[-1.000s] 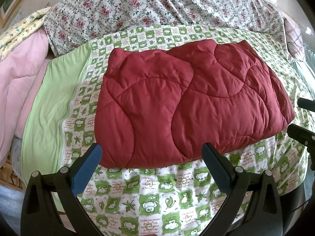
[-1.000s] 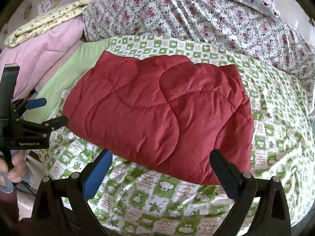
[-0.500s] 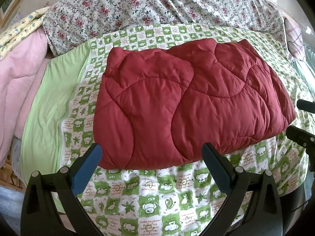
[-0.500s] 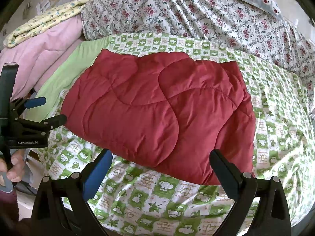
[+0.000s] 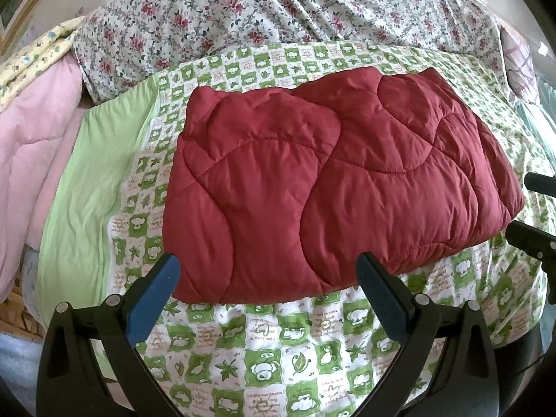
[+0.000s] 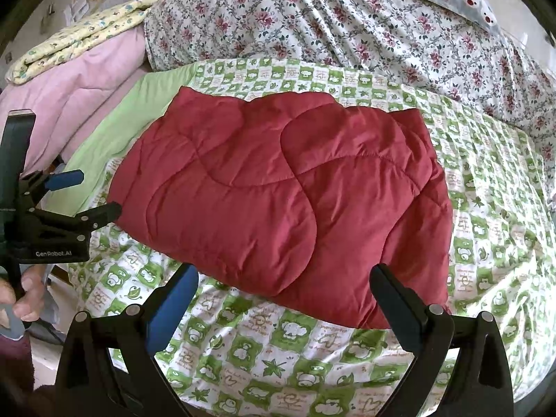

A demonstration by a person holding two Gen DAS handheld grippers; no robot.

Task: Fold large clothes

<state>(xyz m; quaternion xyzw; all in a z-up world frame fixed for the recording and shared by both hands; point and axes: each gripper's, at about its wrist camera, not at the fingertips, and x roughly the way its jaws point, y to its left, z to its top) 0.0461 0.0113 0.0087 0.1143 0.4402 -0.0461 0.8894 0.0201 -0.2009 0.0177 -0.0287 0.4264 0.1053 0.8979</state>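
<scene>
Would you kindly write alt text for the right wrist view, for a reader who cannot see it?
A folded dark red quilted garment lies flat on a green-and-white checked sheet. The open right tool hovers empty at its near edge, with the left tool at far left. Floral bedding is piled behind.

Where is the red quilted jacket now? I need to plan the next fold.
The red quilted jacket lies folded in the middle of both views on the green checked sheet, in front of the flowered bedding, with neither open hand-held gripper touching it.
</scene>
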